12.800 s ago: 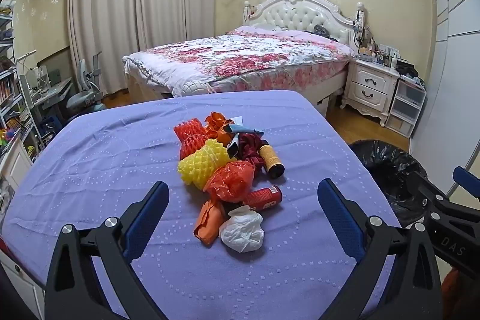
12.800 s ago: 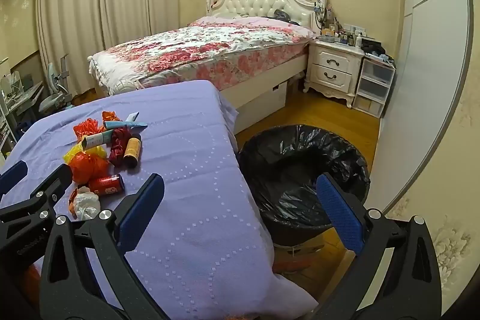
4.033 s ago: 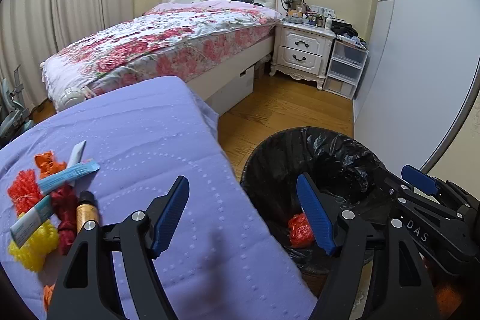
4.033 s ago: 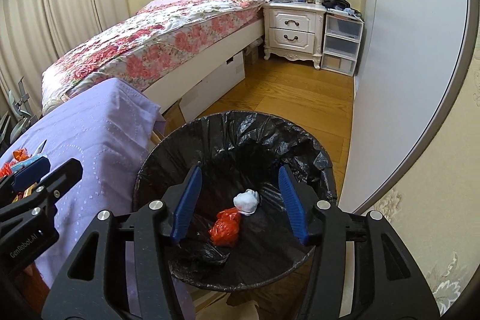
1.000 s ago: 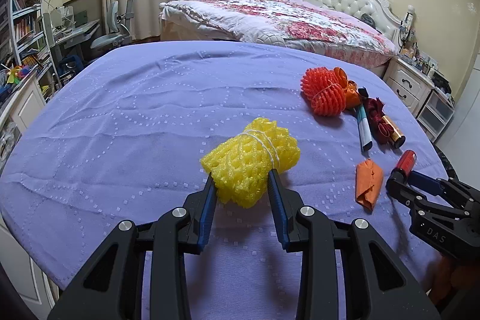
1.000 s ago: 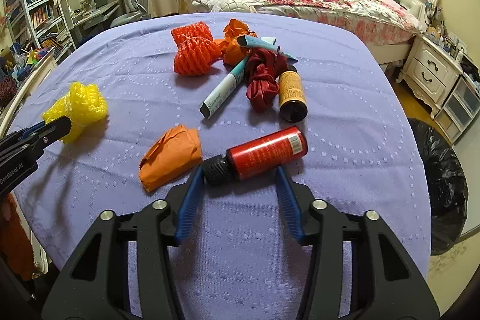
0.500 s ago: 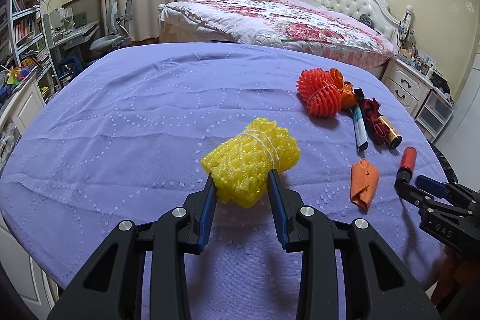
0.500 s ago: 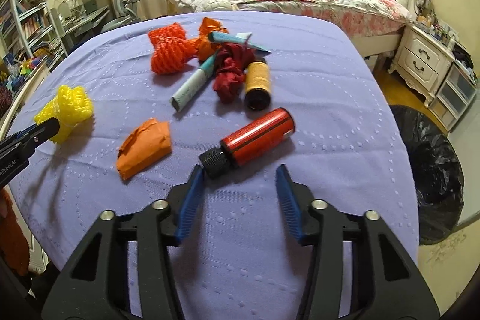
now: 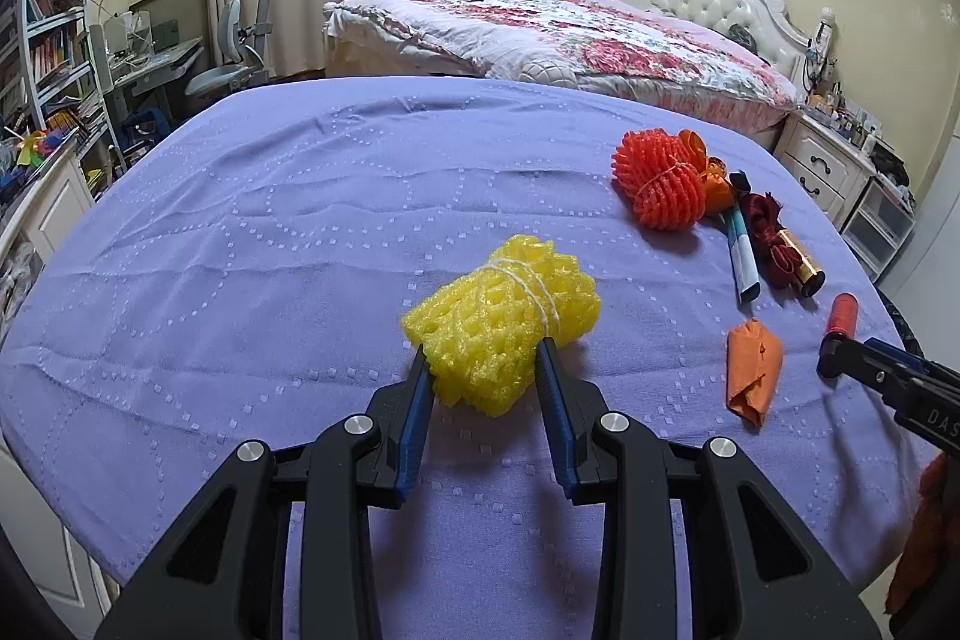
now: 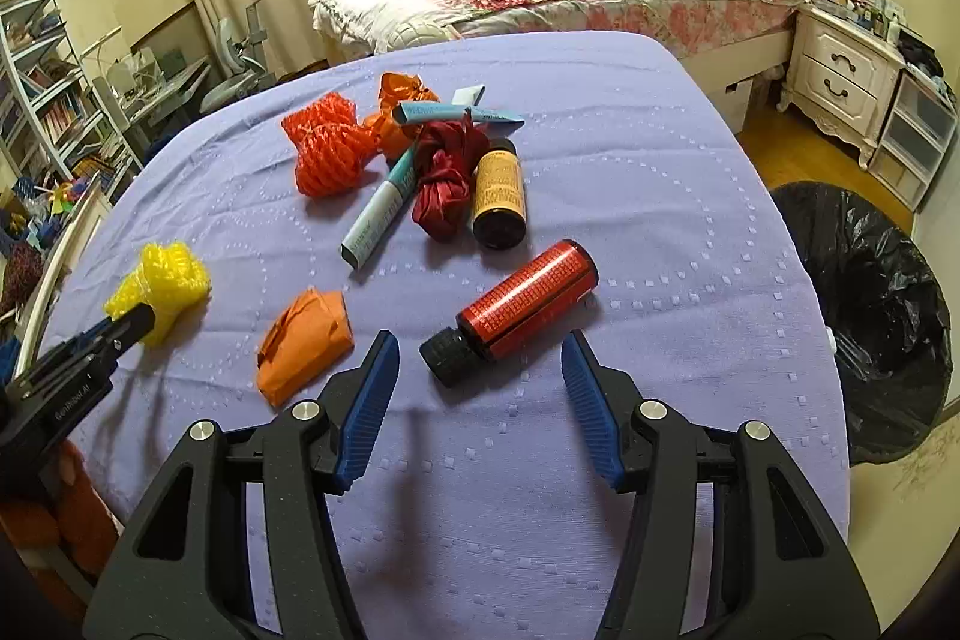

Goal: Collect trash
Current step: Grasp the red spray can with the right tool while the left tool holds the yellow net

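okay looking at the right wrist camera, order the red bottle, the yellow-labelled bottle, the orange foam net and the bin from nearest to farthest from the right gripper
From the right gripper:
1. Red bottle, lying just ahead between the open fingers.
2. Yellow-labelled bottle, farther up the table, centre.
3. Orange foam net, beyond it, to the left.
Black-lined bin stands off the table to the right; its rank against the yellow-labelled bottle and net is unclear.

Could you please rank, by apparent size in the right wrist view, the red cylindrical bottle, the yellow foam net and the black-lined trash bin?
1. Black-lined trash bin
2. Red cylindrical bottle, though nearest the camera
3. Yellow foam net, partly hidden
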`<state>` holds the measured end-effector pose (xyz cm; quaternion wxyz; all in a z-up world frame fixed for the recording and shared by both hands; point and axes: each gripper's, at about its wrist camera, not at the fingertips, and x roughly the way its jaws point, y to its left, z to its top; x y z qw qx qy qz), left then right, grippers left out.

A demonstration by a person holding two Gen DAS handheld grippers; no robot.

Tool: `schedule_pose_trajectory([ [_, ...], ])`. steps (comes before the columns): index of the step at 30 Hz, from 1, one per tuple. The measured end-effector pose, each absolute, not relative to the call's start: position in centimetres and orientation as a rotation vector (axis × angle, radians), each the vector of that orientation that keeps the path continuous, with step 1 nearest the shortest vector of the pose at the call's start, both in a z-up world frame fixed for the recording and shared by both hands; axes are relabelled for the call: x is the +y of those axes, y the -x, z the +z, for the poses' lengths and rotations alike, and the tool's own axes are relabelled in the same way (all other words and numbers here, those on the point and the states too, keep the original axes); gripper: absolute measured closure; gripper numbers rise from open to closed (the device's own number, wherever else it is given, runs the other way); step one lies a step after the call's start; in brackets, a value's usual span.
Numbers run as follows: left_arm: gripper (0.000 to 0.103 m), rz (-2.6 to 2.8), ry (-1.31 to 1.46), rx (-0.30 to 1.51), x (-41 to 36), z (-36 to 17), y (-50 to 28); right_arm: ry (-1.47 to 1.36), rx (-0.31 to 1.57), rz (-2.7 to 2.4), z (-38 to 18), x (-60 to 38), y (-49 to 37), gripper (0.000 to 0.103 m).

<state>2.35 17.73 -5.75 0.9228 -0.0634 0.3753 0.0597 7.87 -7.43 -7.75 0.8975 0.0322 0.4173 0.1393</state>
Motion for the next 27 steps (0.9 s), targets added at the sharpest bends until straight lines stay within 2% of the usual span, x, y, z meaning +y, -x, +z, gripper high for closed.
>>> schedule_pose_trajectory([
  [7,0.067,0.124,0.129,0.771,17.8,-5.8,-2.4,-0.057,0.866,0.231,-7.9,-7.0,-9.2,0.048],
  [10,0.066,0.121,0.138,0.771,18.1,-5.8,-2.4,-0.022,0.876,0.236,-8.3,-6.1,-9.5,0.061],
  [12,0.064,0.123,0.135,0.77,18.1,-5.8,-2.4,-0.011,0.877,0.251,-8.6,-5.7,-9.4,0.065],
  [14,0.06,0.119,0.14,0.774,18.2,-5.9,-2.5,0.008,0.868,0.26,-8.7,-5.5,-9.2,0.069],
  [22,0.035,0.115,0.173,0.775,18.9,-5.9,-2.6,0.04,0.861,0.284,-8.7,-5.5,-8.4,0.077],
  [27,0.031,0.098,0.158,0.797,18.3,-5.9,-3.3,0.044,0.872,0.284,-9.0,-5.6,-8.3,0.079],
])
